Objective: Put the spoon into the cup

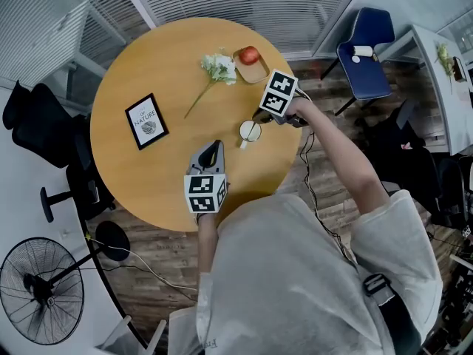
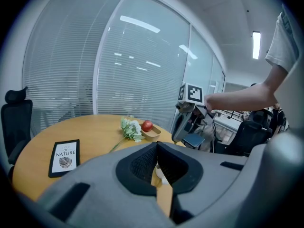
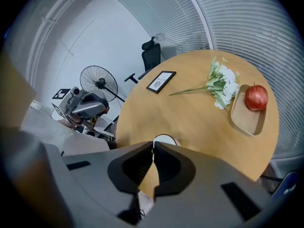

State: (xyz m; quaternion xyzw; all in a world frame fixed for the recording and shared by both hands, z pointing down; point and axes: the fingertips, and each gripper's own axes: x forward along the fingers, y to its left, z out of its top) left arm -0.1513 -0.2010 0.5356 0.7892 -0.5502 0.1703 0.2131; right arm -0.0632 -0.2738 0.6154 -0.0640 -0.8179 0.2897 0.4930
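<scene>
The right gripper (image 1: 259, 118) is pinching its jaws tight on the handle of the slim dark spoon (image 1: 253, 129), whose lower end is sitting inside the small white handled cup (image 1: 248, 132) on the round wooden worktop (image 1: 170, 72). The left gripper (image 1: 214, 146) is pointing at the cup from close by, its jaws pressing together with nothing between them
</scene>
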